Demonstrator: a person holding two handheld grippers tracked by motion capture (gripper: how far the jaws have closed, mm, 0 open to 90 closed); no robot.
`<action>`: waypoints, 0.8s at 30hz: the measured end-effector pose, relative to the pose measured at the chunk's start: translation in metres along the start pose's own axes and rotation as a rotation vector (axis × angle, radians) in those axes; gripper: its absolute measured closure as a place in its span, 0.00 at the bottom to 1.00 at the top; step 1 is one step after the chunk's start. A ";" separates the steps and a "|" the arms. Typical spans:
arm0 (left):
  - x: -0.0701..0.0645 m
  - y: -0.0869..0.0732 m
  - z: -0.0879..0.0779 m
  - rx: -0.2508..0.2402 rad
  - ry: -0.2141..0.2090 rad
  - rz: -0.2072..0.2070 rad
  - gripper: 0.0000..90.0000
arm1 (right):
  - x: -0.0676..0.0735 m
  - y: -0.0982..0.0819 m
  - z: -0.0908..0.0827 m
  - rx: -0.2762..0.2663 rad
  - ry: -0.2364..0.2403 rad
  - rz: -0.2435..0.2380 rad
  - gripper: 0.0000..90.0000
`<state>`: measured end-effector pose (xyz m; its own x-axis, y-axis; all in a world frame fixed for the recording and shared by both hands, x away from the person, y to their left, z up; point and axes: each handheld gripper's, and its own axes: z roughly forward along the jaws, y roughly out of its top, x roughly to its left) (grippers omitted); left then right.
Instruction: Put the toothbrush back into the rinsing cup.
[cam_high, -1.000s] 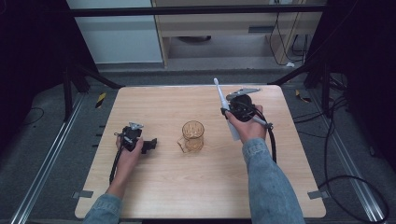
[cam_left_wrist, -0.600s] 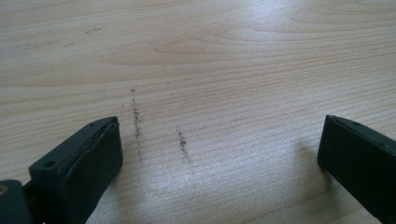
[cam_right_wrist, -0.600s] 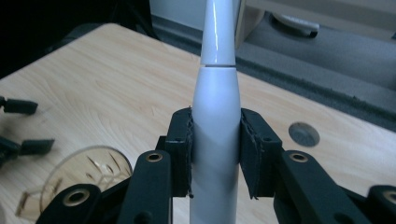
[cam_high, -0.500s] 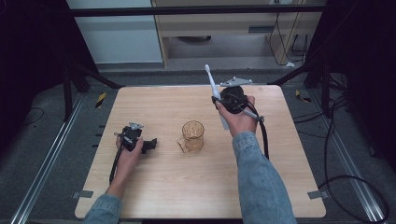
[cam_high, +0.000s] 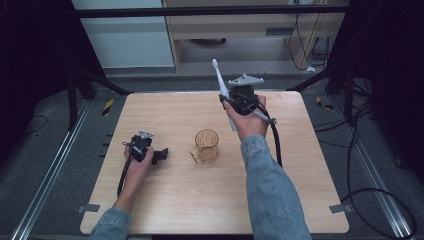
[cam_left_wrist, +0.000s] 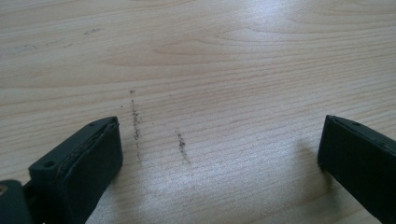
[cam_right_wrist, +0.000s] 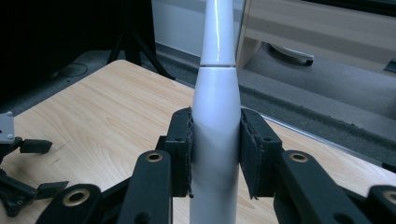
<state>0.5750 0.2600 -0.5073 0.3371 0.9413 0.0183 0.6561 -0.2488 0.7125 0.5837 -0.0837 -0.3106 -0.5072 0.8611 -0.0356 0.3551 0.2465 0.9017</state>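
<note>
A white electric toothbrush (cam_high: 220, 84) stands almost upright in my right gripper (cam_high: 231, 101), held in the air over the far middle of the wooden table (cam_high: 165, 210). In the right gripper view both pads press the toothbrush (cam_right_wrist: 215, 126) handle, so my right gripper (cam_right_wrist: 215, 151) is shut on it. A clear amber cup (cam_high: 206, 145) with a handle stands mid-table, nearer than the toothbrush and slightly left of it. My left gripper (cam_high: 161, 155) rests on the table at the left, open, pointing toward the cup. Between the jaws of my left gripper (cam_left_wrist: 219, 154) lies bare wood.
Black cables (cam_high: 277, 150) trail from each gripper across the table. Beyond the far edge stand a grey floor, a white cabinet (cam_high: 125, 35) and a wooden shelf unit (cam_high: 240, 25). Metal rails (cam_high: 50, 170) run along both sides of the table.
My right gripper has risen and moved left with the toothbrush, tipping it more upright. The left gripper and the cup have stayed where they were.
</note>
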 end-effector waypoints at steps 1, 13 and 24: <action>0.000 0.000 0.000 0.000 0.000 0.000 0.00 | 0.001 0.001 0.001 -0.001 -0.001 -0.003 0.74; 0.000 0.000 0.000 -0.001 0.000 0.000 0.00 | 0.016 0.005 0.007 -0.055 0.024 0.005 0.74; 0.000 0.000 0.000 -0.001 0.000 0.000 0.00 | 0.033 0.006 0.009 -0.104 0.057 -0.001 0.74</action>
<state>0.5752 0.2599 -0.5073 0.3376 0.9411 0.0183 0.6556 -0.2490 0.7129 0.5762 -0.0499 -0.3105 -0.5527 0.8333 -0.0150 0.2728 0.1978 0.9415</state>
